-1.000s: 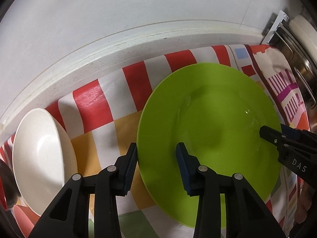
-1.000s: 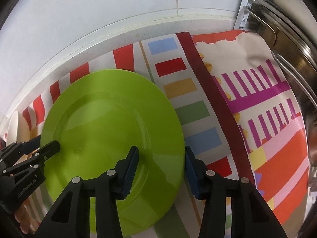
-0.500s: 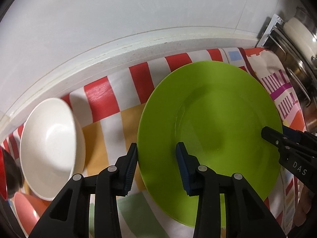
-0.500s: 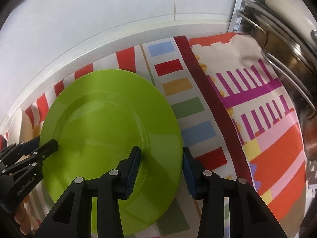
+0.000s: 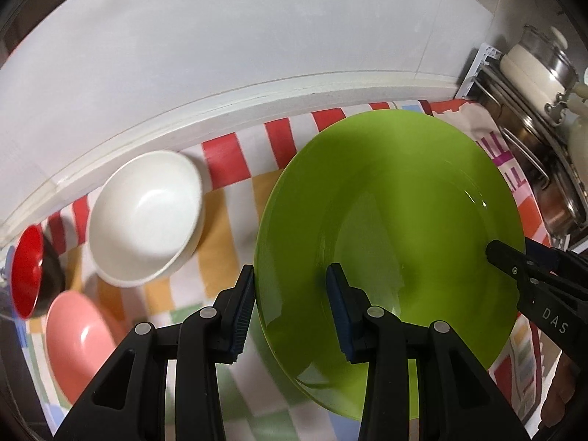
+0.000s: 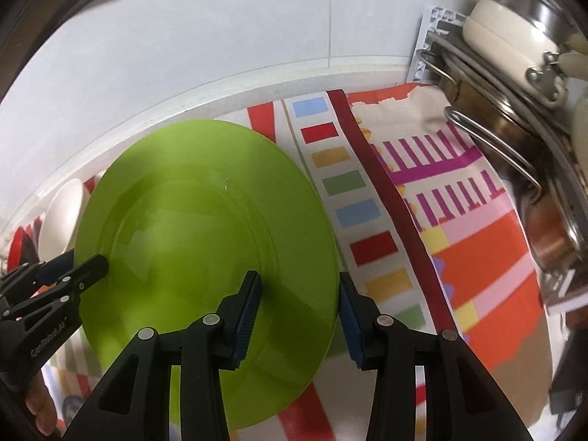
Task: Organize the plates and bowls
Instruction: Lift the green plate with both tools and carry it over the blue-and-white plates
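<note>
**Green plate gripped at both edges**

Left wrist view: I am seeing my left gripper (image 5: pixel 290 308) clamping the left rim of the green plate (image 5: pixel 389 213), which is filling the centre-right of the frame above the striped cloth (image 5: pixel 228 154). A white bowl (image 5: pixel 147 217), a red bowl (image 5: pixel 25 268) and a pink bowl (image 5: pixel 77 334) are sitting at lower left.

Right wrist view: my right gripper (image 6: pixel 299 316) is clamping the plate's right rim at lower centre. A pot rack (image 6: pixel 514 117) is occupying the upper right.
</note>
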`<state>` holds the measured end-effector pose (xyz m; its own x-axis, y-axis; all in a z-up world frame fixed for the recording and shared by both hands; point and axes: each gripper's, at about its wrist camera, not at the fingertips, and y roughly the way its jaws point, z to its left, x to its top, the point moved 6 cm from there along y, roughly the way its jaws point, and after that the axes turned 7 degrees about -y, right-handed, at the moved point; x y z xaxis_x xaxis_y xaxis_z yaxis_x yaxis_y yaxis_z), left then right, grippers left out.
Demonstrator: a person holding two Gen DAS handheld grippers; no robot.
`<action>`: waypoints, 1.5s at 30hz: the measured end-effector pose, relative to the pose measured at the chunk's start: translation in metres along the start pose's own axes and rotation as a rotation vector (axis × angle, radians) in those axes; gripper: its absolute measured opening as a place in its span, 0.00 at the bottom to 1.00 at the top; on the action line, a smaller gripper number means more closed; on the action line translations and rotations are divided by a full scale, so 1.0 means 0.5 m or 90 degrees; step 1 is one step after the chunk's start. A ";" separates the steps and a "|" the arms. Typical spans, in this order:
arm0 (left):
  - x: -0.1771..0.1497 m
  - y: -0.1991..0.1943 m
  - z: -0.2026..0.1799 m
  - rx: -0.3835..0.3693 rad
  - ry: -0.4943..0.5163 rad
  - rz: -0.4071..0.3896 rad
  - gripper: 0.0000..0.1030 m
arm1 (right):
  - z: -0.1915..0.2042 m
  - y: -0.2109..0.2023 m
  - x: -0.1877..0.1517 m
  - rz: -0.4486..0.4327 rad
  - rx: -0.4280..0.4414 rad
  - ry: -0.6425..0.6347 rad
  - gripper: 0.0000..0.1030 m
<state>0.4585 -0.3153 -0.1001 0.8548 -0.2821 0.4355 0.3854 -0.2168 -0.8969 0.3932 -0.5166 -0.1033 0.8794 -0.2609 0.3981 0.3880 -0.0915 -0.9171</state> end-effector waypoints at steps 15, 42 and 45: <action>-0.132 -0.127 0.065 0.001 -0.021 -0.014 0.37 | 0.073 -0.126 -0.113 -0.023 -0.006 -0.017 0.41; -0.392 -0.210 0.250 0.033 -0.075 0.043 0.37 | 0.290 -0.205 -0.339 0.024 0.022 -0.063 0.41; -0.413 -0.203 0.265 0.034 -0.080 0.060 0.38 | 0.308 -0.198 -0.360 0.038 0.025 -0.068 0.41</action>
<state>0.2888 -0.1114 -0.1092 0.9235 -0.1784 0.3396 0.3169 -0.1440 -0.9375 0.2392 -0.3125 -0.0810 0.9250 -0.1606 0.3443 0.3424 -0.0405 -0.9387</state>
